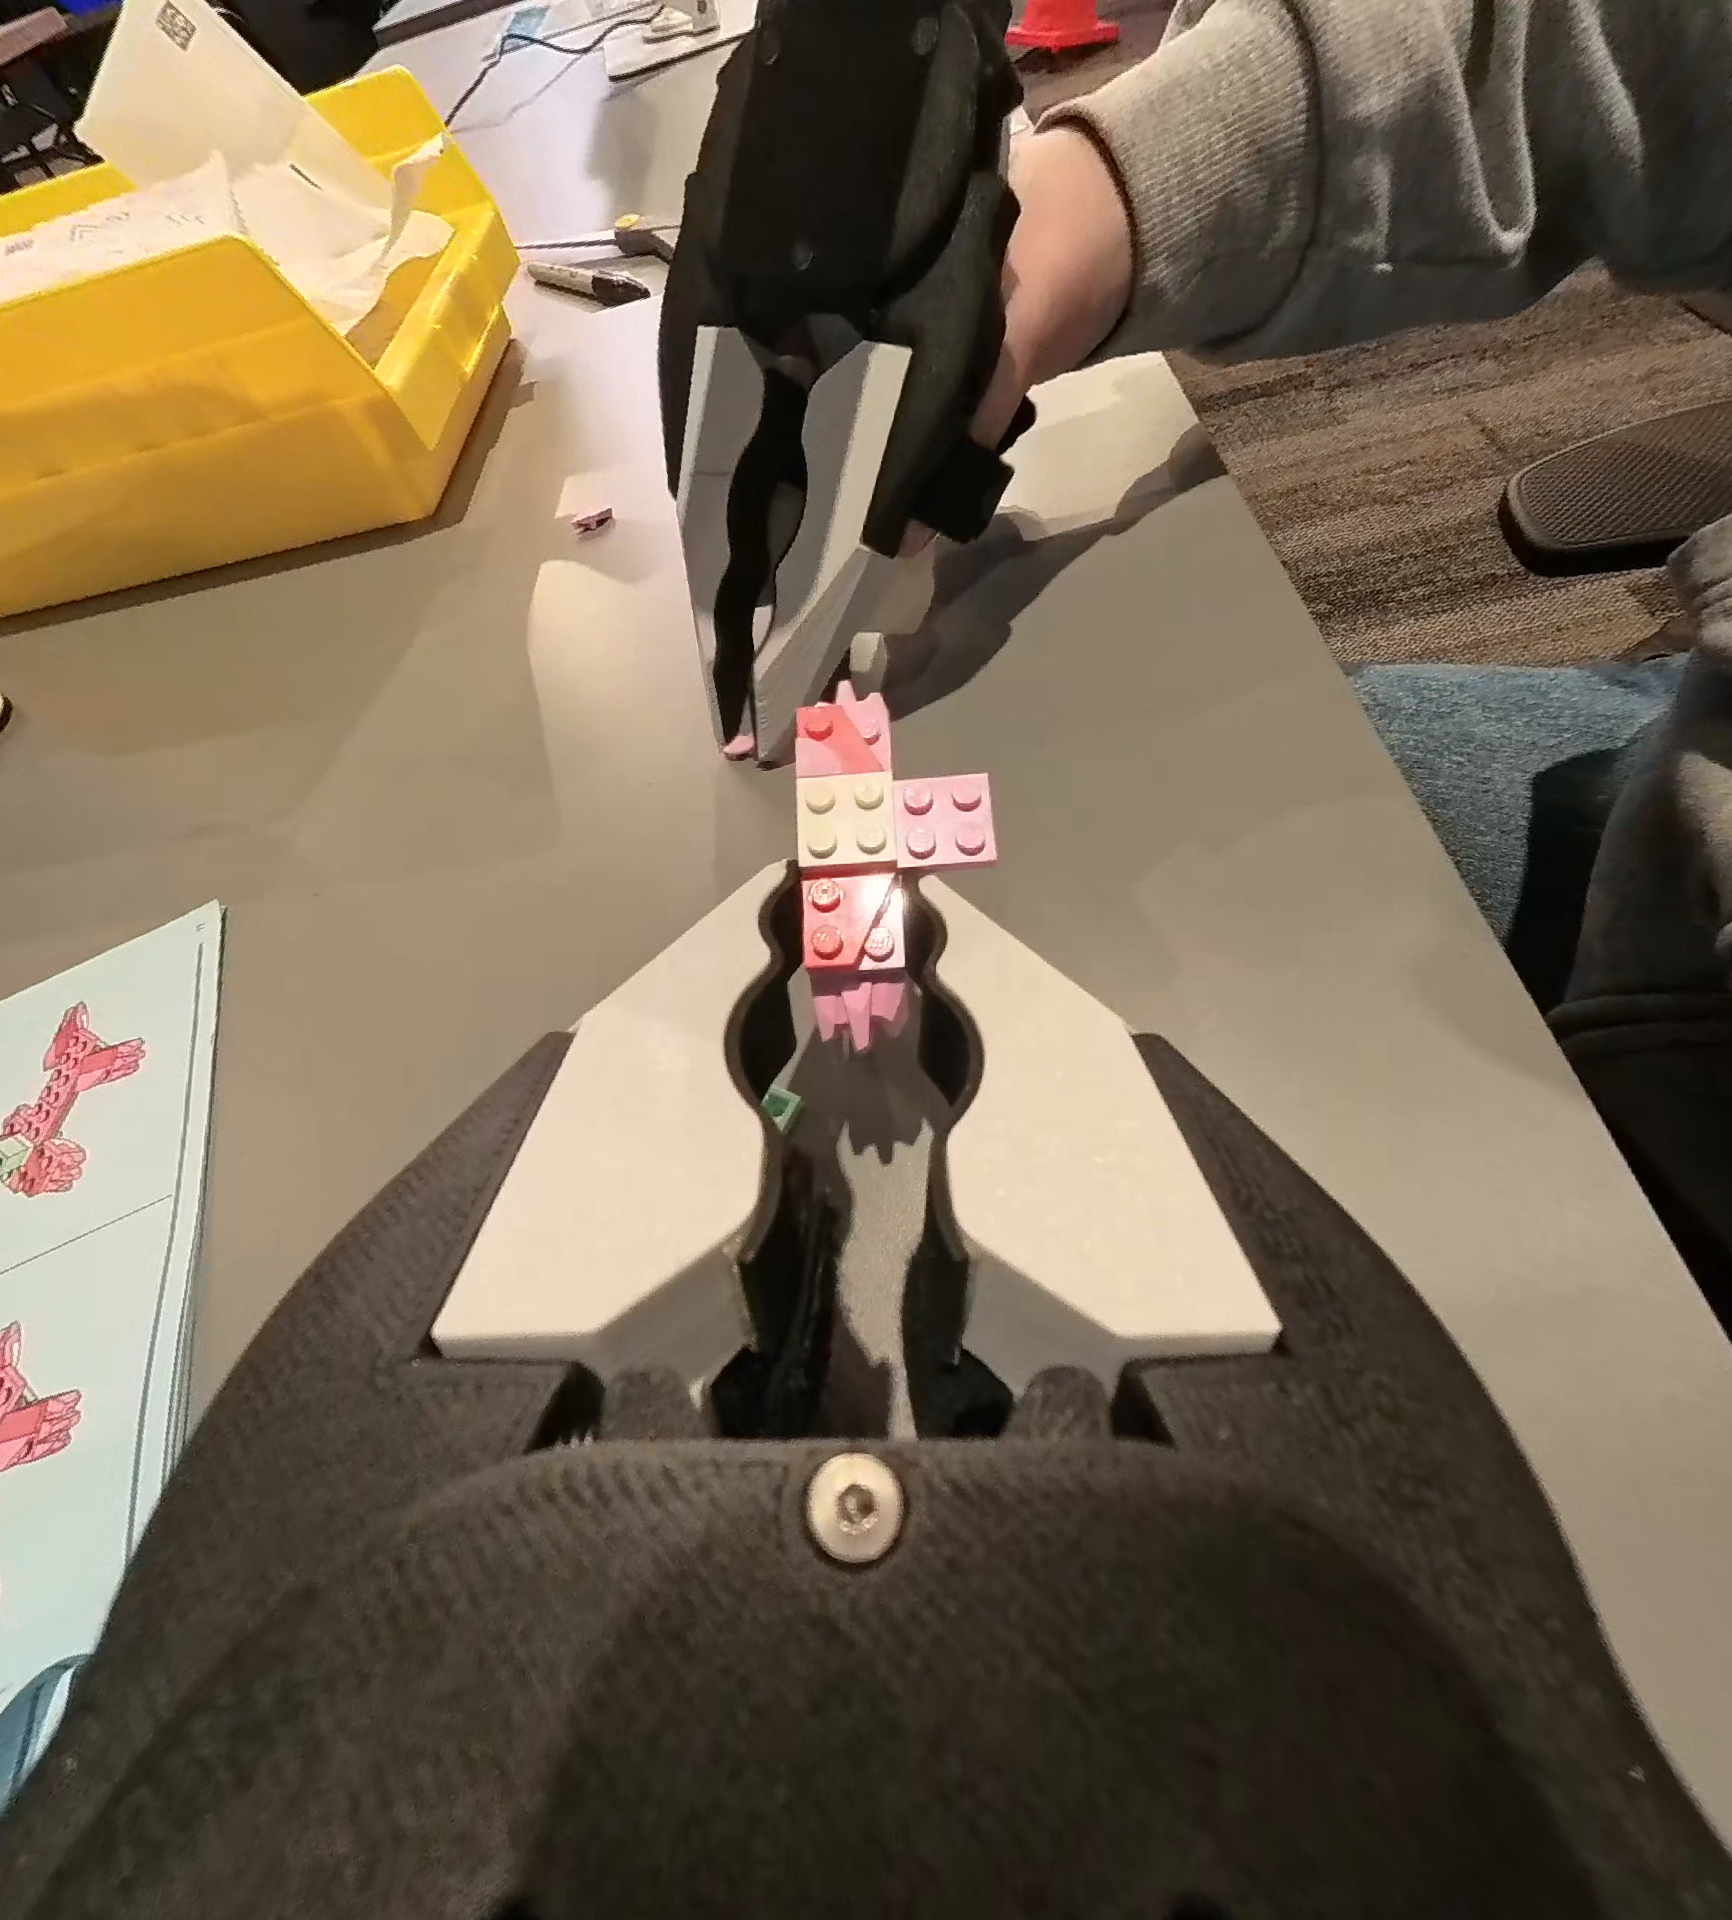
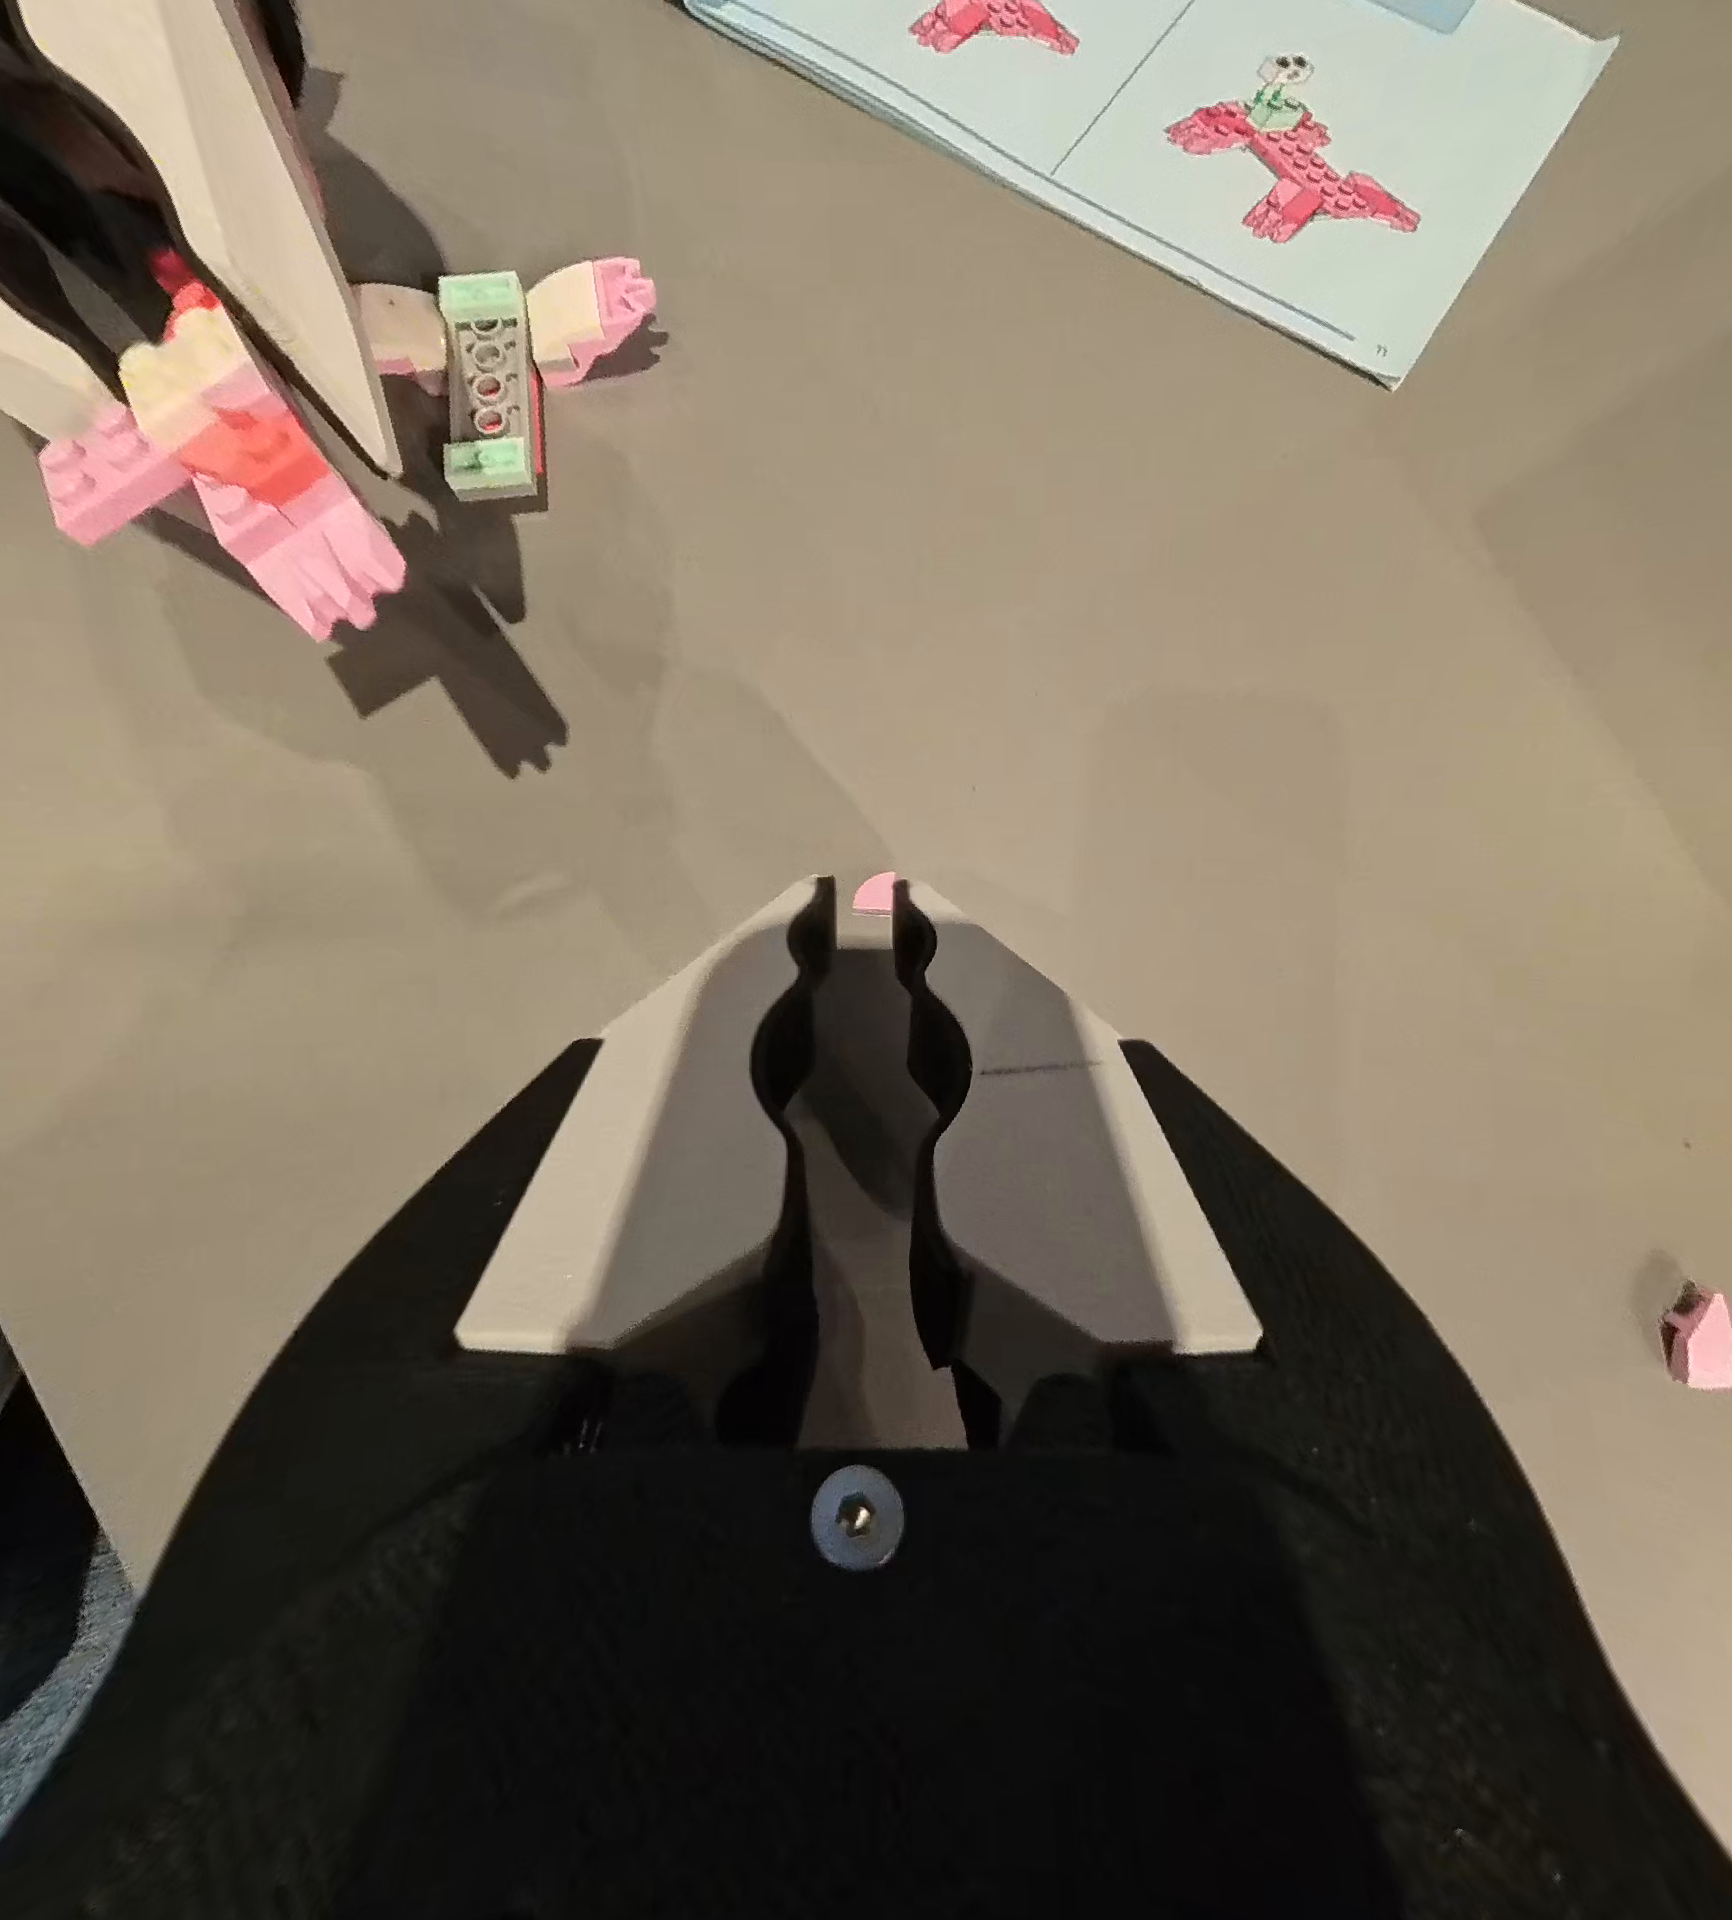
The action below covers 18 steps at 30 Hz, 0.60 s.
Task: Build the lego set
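Note:
My left gripper (image 1: 854, 914) is shut on a winged lego assembly (image 1: 846, 831) of pink, red and cream plates, held above the grey table (image 1: 374, 779). It also shows in the right wrist view (image 2: 218, 447), with the left gripper (image 2: 228, 416) around it. My right gripper (image 2: 860, 902) points down at the table, its fingers nearly closed on a small pink rounded piece (image 2: 877, 894). In the left wrist view the right gripper (image 1: 742, 753) stands just beyond the assembly. A second sub-assembly (image 2: 493, 384) of grey, green and pink bricks lies on the table.
An instruction booklet (image 2: 1257, 156) lies on the table, also in the left wrist view (image 1: 41, 1195). A yellow bin (image 1: 218, 395) with papers stands at the far left. Loose pink pieces (image 2: 1698, 1340) (image 1: 590, 516) lie around. The table's edge (image 1: 1361, 831) runs along the right. Spacing between my two grippers at the tips: around 10 cm.

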### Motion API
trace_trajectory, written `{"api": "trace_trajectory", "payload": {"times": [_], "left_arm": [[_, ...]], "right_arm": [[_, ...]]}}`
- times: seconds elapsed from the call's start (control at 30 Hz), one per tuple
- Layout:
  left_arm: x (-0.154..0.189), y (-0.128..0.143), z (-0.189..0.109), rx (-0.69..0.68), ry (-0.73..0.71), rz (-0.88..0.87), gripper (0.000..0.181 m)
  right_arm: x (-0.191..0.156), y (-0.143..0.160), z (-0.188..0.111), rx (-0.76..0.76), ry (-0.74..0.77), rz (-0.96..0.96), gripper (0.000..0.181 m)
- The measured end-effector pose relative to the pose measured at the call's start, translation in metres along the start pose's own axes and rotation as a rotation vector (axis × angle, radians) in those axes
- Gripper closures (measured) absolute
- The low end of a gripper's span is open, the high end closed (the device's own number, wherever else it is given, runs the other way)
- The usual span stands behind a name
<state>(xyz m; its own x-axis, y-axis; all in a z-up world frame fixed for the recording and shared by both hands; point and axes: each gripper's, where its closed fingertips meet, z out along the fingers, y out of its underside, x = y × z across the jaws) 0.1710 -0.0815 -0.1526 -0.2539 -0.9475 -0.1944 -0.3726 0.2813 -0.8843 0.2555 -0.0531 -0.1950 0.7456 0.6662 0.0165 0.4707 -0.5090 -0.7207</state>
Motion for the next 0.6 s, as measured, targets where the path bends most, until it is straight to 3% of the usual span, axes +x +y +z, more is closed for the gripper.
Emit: {"api": "trace_trajectory", "payload": {"times": [0.3, 0.47, 0.6], "left_arm": [[0.002, 0.001, 0.001, -0.006, 0.006, 0.000, 0.163], [0.002, 0.002, 0.001, -0.017, 0.008, -0.003, 0.164], [0.005, 0.004, 0.002, -0.028, 0.031, -0.003, 0.164]], "right_arm": [[-0.001, -0.006, -0.001, -0.017, 0.006, -0.038, 0.176], [-0.037, -0.059, -0.019, 0.152, -0.115, -0.052, 0.176], [-0.069, -0.077, -0.016, 0.133, -0.157, -0.170, 0.176]]}}
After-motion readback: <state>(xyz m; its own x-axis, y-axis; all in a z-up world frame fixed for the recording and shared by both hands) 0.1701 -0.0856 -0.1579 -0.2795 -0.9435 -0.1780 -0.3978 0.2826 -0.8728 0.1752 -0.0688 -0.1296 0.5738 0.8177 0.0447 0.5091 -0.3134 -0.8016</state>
